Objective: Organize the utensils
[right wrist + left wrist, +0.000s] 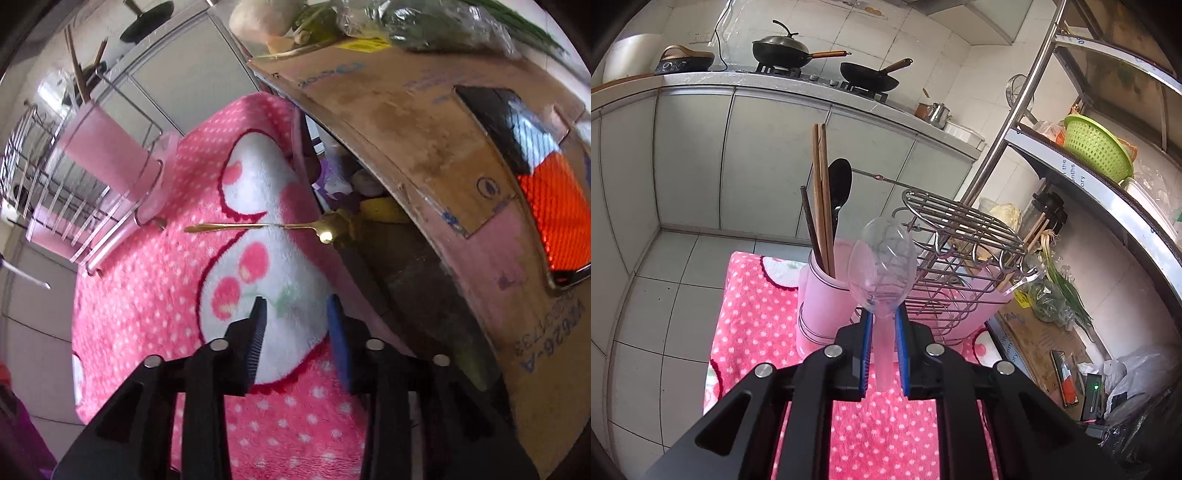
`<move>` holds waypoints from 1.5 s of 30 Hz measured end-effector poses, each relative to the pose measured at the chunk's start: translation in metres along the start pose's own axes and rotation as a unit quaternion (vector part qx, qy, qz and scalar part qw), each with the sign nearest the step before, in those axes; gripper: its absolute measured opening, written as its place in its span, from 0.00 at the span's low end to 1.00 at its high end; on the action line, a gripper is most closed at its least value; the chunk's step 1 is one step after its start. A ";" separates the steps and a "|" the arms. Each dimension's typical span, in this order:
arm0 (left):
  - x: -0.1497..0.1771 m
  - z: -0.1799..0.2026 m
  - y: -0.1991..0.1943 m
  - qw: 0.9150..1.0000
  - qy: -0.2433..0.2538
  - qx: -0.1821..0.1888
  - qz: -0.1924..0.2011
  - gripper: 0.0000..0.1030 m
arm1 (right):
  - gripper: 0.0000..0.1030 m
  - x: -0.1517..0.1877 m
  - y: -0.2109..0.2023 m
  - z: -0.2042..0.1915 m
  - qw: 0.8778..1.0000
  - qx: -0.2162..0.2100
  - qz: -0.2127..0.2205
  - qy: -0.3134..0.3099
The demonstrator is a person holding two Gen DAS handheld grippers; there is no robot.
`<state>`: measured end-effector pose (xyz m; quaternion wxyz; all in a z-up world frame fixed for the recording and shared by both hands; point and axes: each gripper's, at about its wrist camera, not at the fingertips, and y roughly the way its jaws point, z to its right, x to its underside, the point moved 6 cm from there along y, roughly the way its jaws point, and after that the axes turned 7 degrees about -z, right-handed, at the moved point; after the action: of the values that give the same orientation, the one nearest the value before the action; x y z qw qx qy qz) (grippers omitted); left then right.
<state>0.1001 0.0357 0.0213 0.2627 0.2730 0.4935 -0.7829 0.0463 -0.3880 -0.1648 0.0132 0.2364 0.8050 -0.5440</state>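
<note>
A clear plastic spoon (882, 266) stands bowl-up, its handle pinched in the left tool (882, 354). A gold spoon (266, 228) lies flat ahead of the right tool (297, 325), well apart.

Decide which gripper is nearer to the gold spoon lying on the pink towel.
Right. The right gripper hangs open above the towel, with the gold spoon just ahead. The left gripper holds a clear plastic spoon by the utensil rack; no gold spoon shows there.
</note>
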 end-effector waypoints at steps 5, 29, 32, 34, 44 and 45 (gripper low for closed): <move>-0.009 -0.007 -0.014 0.999 -0.001 -0.023 0.026 0.11 | 0.37 -0.005 -0.002 -0.013 1.000 -0.007 0.009 -0.008; -0.069 0.001 -0.030 0.994 0.007 -0.024 0.107 0.11 | 0.46 -0.017 0.011 0.014 0.973 -0.142 0.012 0.183; -0.067 -0.001 -0.030 0.994 0.004 -0.016 0.106 0.11 | 0.46 -0.024 0.016 0.018 0.964 -0.138 0.021 0.225; -0.066 -0.003 -0.030 0.994 0.005 -0.013 0.106 0.11 | 0.46 -0.028 0.020 0.021 0.960 -0.127 0.029 0.249; -0.059 -0.016 -0.028 0.995 -0.001 -0.010 0.099 0.11 | 0.46 -0.040 0.046 0.022 0.941 -0.097 0.066 0.318; -0.058 -0.018 -0.027 0.995 -0.002 -0.010 0.097 0.11 | 0.46 -0.041 0.048 0.022 0.940 -0.094 0.071 0.321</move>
<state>0.1262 0.0702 0.0718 0.3410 0.3158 0.4719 -0.7492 0.0962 -0.4082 -0.2036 -0.1852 0.4525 0.7952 -0.3586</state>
